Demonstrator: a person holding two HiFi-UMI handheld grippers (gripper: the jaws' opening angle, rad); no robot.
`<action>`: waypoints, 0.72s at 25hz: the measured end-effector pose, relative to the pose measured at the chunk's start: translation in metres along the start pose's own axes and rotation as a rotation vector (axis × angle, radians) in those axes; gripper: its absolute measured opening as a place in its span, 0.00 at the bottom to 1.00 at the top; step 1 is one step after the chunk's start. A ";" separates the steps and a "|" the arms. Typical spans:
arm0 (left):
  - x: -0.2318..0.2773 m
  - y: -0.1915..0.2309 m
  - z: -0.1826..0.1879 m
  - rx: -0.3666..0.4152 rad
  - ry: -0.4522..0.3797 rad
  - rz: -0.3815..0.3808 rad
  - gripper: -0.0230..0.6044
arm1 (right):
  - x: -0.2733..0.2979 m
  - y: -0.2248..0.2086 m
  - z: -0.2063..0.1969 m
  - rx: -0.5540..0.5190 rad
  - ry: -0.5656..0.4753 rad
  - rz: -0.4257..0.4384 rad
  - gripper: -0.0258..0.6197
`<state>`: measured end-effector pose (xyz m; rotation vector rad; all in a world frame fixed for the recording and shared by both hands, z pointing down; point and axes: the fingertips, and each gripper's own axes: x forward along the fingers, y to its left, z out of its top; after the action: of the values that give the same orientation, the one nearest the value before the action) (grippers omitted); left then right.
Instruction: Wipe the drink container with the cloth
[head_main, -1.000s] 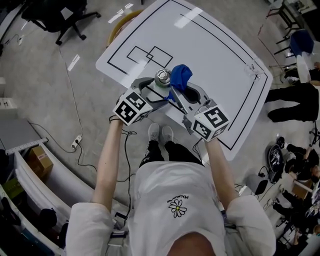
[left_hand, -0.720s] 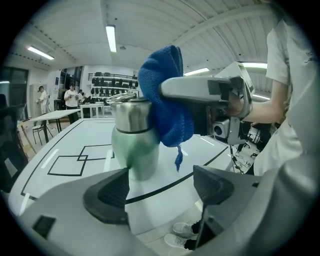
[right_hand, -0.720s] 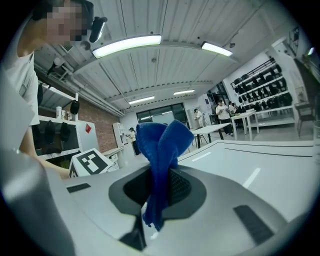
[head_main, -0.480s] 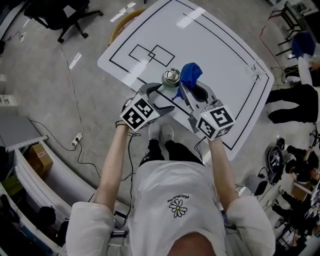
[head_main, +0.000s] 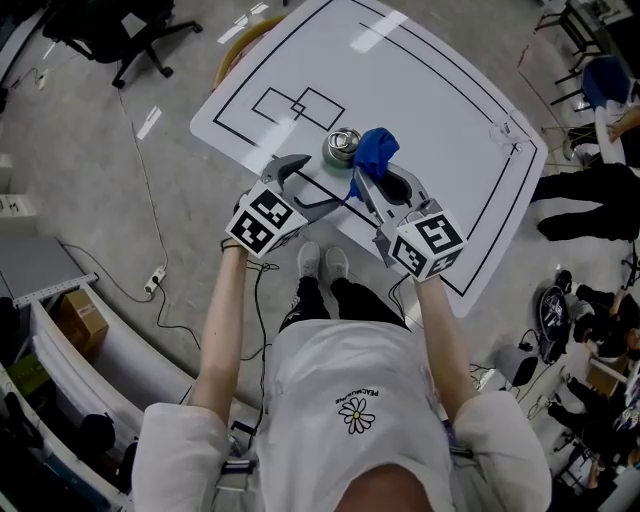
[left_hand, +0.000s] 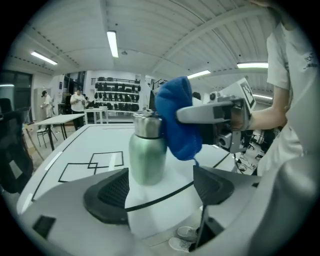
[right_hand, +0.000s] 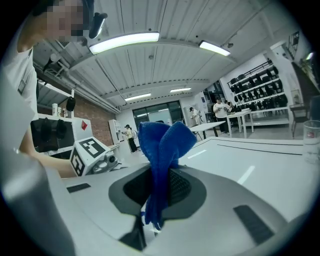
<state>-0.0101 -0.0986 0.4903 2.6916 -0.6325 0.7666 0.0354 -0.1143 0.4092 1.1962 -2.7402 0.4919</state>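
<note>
The right gripper (right_hand: 159, 189) is clamped on a blue cloth (right_hand: 162, 142), whose bunched top rises above the jaws and rests against the neck of the steel bottle (left_hand: 146, 150). The left gripper (left_hand: 160, 192) is spread wide and holds nothing; the bottle stands upright on the white counter (head_main: 430, 90) just beyond its tips. The cloth hides the bottle's right shoulder.

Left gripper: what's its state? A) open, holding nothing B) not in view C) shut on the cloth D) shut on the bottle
A: the left gripper has its jaws apart, and the steel bottle stands free on the table beyond them. The blue cloth is pinched in the right gripper.
</note>
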 end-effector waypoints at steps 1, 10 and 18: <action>0.000 0.010 0.002 -0.009 -0.008 0.018 0.66 | 0.000 0.000 0.000 -0.001 0.000 0.001 0.11; 0.021 0.005 0.008 0.010 0.022 -0.015 0.66 | 0.003 0.008 0.001 0.010 -0.004 0.010 0.11; 0.021 -0.031 0.002 0.018 0.027 -0.074 0.66 | 0.003 0.005 -0.001 0.003 0.006 -0.005 0.11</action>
<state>0.0215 -0.0793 0.4955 2.6992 -0.5184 0.7915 0.0297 -0.1132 0.4099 1.2004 -2.7319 0.4983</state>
